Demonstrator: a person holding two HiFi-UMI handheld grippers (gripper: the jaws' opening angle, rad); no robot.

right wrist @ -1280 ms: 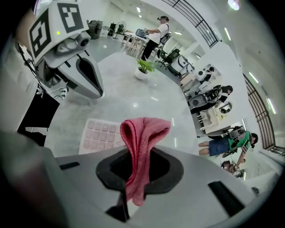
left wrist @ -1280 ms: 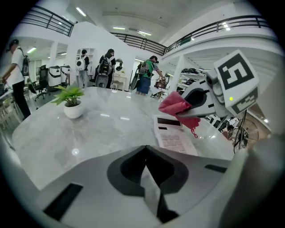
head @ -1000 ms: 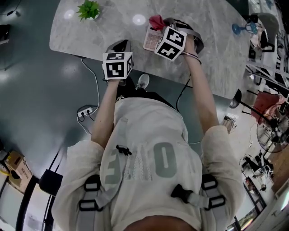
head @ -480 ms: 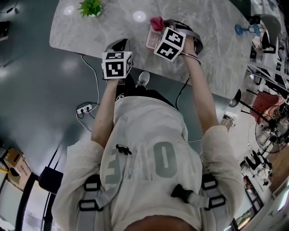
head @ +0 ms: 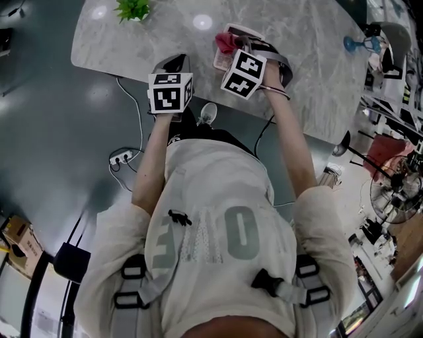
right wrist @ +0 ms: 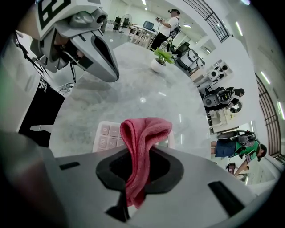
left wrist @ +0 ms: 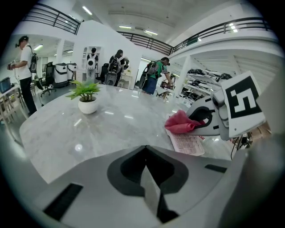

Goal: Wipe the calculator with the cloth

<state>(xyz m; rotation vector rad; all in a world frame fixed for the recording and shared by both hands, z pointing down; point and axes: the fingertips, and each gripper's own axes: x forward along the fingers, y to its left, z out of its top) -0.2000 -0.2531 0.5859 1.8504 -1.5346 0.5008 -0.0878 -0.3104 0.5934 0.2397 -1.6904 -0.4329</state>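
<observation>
A pink-and-white calculator lies flat on the grey marble table, near its front edge. My right gripper is shut on a red cloth, which it holds down on the calculator. In the right gripper view the cloth rises folded from between the jaws of the right gripper and covers part of the calculator's keys. My left gripper hovers at the table's edge to the left, shut and empty. From there the cloth and calculator show at the right.
A small potted plant stands at the table's far left. A blue stand sits at the far right. Cables and a power strip lie on the floor below the table edge. People stand in the background beyond the table.
My right gripper has drawn the cloth a little toward the person and lower over the calculator, so the calculator's far edge now shows beyond it. The left gripper has stayed put.
</observation>
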